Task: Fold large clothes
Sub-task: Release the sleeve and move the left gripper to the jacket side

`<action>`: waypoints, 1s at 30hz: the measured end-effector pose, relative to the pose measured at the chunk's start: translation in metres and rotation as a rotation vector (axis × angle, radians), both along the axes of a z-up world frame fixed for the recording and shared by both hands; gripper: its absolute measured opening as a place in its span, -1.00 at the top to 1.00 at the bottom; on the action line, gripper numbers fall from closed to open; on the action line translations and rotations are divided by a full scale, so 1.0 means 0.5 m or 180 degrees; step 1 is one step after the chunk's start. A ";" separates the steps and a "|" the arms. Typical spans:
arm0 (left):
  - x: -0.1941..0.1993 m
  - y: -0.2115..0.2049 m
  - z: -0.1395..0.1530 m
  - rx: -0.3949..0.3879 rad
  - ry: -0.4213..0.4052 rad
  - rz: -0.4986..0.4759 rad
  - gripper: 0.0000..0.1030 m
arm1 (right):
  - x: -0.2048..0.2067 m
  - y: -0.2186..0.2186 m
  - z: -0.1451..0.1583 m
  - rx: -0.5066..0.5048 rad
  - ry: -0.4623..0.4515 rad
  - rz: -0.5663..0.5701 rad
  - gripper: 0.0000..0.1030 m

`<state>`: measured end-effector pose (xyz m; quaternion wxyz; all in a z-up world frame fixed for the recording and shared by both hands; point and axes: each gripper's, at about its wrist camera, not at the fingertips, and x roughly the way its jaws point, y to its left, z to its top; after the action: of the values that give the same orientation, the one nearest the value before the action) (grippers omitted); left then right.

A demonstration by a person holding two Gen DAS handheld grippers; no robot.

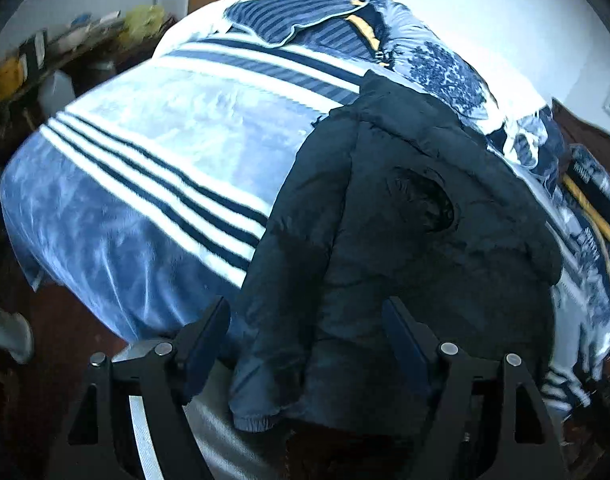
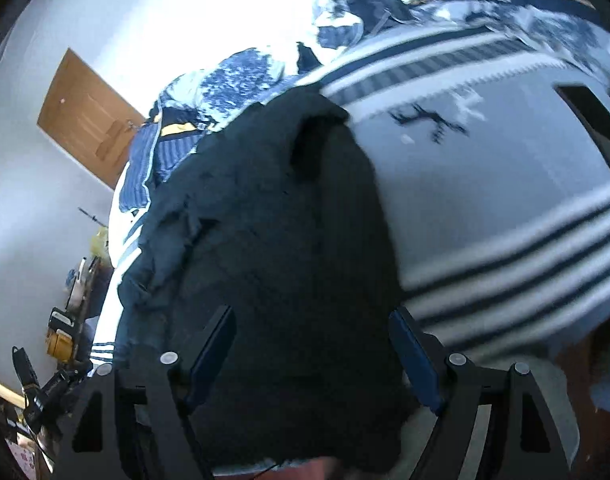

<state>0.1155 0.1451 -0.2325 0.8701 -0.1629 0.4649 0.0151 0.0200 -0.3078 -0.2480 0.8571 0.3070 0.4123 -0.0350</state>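
Left gripper (image 1: 307,332) jaws wide, nothing held, right gripper (image 2: 313,340) same, dark jacket (image 1: 405,240) flat on bed at 12 o'clock of both, striped blue blanket (image 1: 145,152) underneath, wood door (image 2: 87,116) at 10, cluttered shelf (image 1: 45,60) blurred, jacket hem cut off.

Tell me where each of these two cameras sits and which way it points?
Left wrist view: sits on the left gripper, looking down along its open jaws at a dark jacket on a striped blanket.
Right wrist view: sits on the right gripper, jaws open, looking down at the same jacket; a wooden door behind.
Shared: jacket, blanket.
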 end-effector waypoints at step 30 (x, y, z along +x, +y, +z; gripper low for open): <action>0.970 -0.126 -0.027 0.0203 0.0600 -0.0483 -0.55 | 0.860 -0.281 0.046 0.0225 0.0680 0.0539 -0.31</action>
<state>0.6003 0.0823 -0.2460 0.8259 -0.0974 0.5550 -0.0209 0.4501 -0.4482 -0.2252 0.7968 0.2956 0.5267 0.0196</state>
